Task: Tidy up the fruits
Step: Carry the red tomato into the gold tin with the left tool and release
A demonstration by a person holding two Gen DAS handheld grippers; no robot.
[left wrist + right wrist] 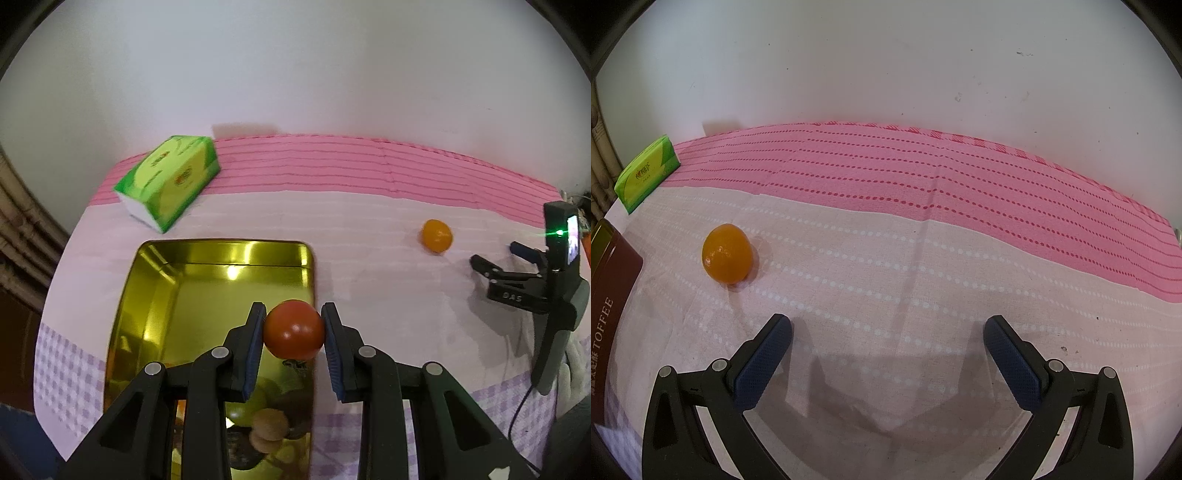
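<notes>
Left gripper (pixel 293 334) clamped on round red tomato (pixel 293 328) above gold metal tin's (pixel 155 295) right edge, right gripper (pixel 886 345) spread wide, empty, small orange citrus fruit (pixel 727 253) far left of it on pink cloth (pixel 923 177).

Both fisheye views look steeply down from close above the cloth-covered surface (pixel 923 280), facing the white wall (pixel 295 66). They share the orange fruit (pixel 437 235), the green tissue pack (pixel 168 181) and the gold tin (pixel 221 254); the left view also catches the right hand-held gripper (pixel 493 258).
</notes>
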